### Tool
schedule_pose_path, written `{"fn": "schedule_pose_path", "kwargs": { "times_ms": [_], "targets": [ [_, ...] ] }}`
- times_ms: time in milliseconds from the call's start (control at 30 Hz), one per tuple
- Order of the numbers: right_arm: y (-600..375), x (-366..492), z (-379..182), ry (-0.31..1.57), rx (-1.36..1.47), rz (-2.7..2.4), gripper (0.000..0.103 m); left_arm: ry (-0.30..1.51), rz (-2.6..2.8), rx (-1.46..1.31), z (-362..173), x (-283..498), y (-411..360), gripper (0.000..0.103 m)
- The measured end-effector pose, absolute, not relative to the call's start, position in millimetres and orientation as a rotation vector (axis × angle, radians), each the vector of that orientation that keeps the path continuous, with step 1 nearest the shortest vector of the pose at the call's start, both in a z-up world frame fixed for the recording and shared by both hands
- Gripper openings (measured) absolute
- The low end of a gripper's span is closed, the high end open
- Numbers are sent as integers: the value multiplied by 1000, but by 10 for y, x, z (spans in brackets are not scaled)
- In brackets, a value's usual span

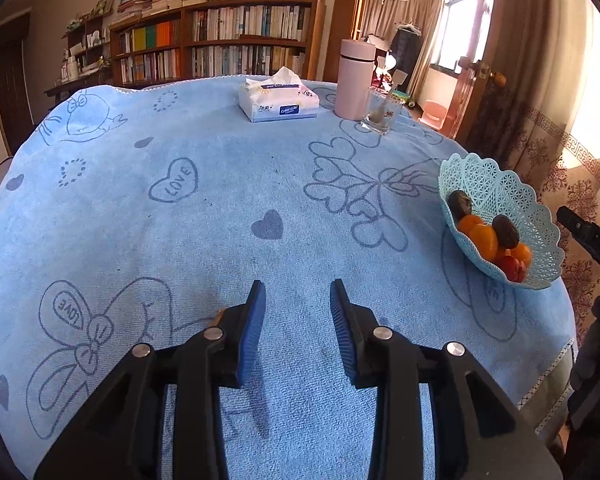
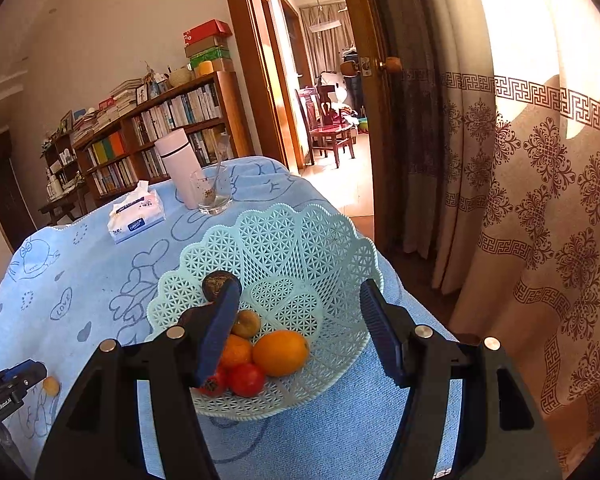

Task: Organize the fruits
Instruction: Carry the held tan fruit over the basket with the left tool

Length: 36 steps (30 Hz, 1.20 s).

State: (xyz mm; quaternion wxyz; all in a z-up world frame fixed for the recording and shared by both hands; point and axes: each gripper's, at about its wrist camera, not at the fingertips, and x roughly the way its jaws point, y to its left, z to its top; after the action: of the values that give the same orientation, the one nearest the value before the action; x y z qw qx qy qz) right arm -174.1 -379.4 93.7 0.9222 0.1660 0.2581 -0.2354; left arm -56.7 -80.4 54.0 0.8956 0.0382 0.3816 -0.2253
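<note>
A pale green lattice basket point(image 2: 300, 240) stands near the right edge of the table on the blue towel cloth point(image 1: 220, 208). It holds a large orange point(image 2: 280, 352), a red tomato point(image 2: 246, 379), a brown kiwi point(image 2: 246, 323), a dark fruit point(image 2: 214, 282) and a few more. My right gripper point(image 2: 300, 286) hovers open just above the basket, with nothing between its pads. Over bare cloth at the table's front, my left gripper point(image 1: 298, 284) is open and empty. A small yellow fruit point(image 2: 52, 386) lies on the cloth beside its left finger, mostly hidden in the left wrist view.
At the far side stand a tissue box point(image 1: 278, 102), a pink bottle point(image 1: 354, 80) and a glass point(image 1: 380, 114) with a spoon. The table's edge runs close behind the basket point(image 1: 500, 184), with patterned curtains point(image 2: 520, 200) beyond. A bookshelf point(image 1: 220, 40) lines the back wall.
</note>
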Motion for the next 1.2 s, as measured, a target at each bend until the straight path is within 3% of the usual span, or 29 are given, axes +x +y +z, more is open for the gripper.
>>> {"fn": "schedule_pose_path", "kwargs": {
  "times_ms": [33,367,400,467,567,1200],
  "targets": [
    [-3789,-1735,926,533,340,-480,65,793,-452,80,516,-572,-751,55],
    [-3716,-1700,873,549,341,-471,65,846,-368,112,195,-506,-577,55],
    [-3708,-1697,873,551,341,-469,65,856,-362,113,168,-461,-587,54],
    [-3695,-1691,873,552,340,-466,65,891,-365,107,115,-363,-615,37],
    [-3703,-1698,883,548,340,-466,65,896,-346,118,125,-293,-673,26],
    [-4002,-1817,869,533,407,-519,65,761,-768,176,682,-577,-2274,26]
  ]
}}
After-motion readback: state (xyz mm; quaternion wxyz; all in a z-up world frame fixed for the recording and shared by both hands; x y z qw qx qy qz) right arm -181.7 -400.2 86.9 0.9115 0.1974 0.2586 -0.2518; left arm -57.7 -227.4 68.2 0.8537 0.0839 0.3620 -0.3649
